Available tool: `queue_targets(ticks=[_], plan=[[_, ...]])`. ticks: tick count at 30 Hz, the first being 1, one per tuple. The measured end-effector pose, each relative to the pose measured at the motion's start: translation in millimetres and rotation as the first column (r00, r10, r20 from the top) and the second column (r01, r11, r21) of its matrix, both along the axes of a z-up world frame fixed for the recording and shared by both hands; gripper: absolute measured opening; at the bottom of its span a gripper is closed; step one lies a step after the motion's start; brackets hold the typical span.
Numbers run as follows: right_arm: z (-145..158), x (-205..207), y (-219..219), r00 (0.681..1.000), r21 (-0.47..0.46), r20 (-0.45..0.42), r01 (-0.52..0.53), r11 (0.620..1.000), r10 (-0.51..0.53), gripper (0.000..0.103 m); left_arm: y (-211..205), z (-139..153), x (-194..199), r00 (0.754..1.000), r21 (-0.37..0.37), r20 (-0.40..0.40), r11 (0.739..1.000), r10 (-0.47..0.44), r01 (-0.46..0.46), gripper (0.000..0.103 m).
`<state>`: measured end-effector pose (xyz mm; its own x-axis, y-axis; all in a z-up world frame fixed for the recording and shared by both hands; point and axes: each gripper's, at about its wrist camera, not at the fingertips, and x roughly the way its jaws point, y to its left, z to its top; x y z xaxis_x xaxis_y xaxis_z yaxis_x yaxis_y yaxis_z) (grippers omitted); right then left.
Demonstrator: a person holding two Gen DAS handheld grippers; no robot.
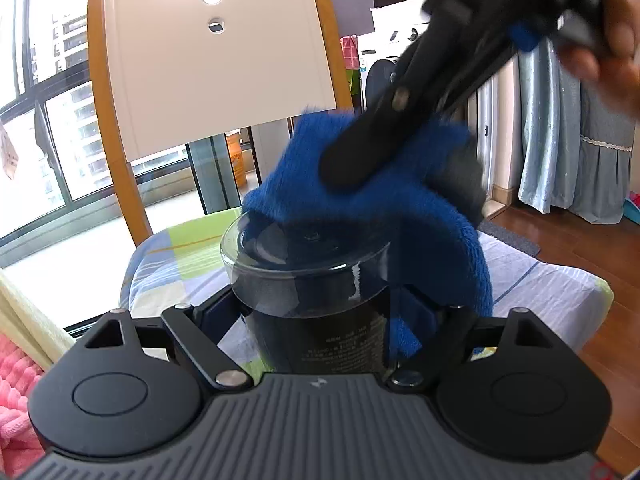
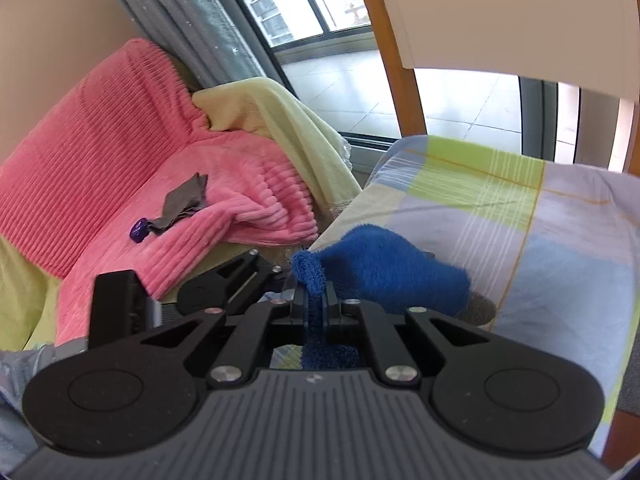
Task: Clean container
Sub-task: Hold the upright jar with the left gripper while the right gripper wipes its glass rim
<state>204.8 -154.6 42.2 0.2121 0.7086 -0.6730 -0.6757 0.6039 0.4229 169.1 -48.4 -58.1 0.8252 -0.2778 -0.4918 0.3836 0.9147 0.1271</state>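
The left hand-held gripper grips a clear glass container between its two fingers, which press against its sides just below the rim. The container stands upright with a wide open mouth. Its lower body looks dark and carries rows of small white print, too small to read. It is held above a seat covered in a checked cloth of pale blue, lime green and white.

The right hand-held gripper is clamped shut on a fluffy blue cloth, with a fold of it pinched between the fingertips. In the left wrist view this gripper reaches in from the upper right, held by a person's hand, and its black fingers press the blue cloth down onto the container's rim. The cloth covers the far right part of the mouth and hangs down the right side of the glass. A grey patch shows at one edge of the cloth.

A small white logo mark sits on the ribbed grey body of each gripper; no lettering is legible.

Behind the container rises a chair back, white with a wooden frame. To the left lie a pink ribbed blanket and a pale yellow one.
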Motion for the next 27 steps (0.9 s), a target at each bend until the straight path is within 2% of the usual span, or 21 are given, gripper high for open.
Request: queue_targets(ticks=[3,7,15,22,27], plan=[[-6.9,3.3,4.6,0.998,-0.04,-0.045,-0.05,0.998,0.048,0.005,0.5,3.4,-0.9,1.0,0.003,-0.003,1.0,-0.001,0.001,0.087],[-28.4,12.1,2.1,0.991,0.071,-0.135,0.004,0.997,0.006,0.003,0.8,4.3,-0.3,1.0,0.011,-0.006,1.0,-0.001,0.002,0.086],[-36.3,12.4,14.3,0.997,0.132,-0.075,0.019,0.991,-0.009,0.001,-0.8,4.7,4.6,1.0,0.004,-0.021,1.0,0.018,-0.018,0.086],[-37.8,3.6,30.0,0.993,0.079,0.108,0.047,0.996,-0.055,0.0,-1.1,4.1,4.5,1.0,0.006,-0.022,1.0,0.017,-0.017,0.085],[-29.4,-11.7,35.7,0.949,-0.02,0.308,0.082,0.996,-0.072,0.0,-1.6,3.6,3.9,1.0,0.008,-0.021,1.0,0.016,-0.016,0.085]])
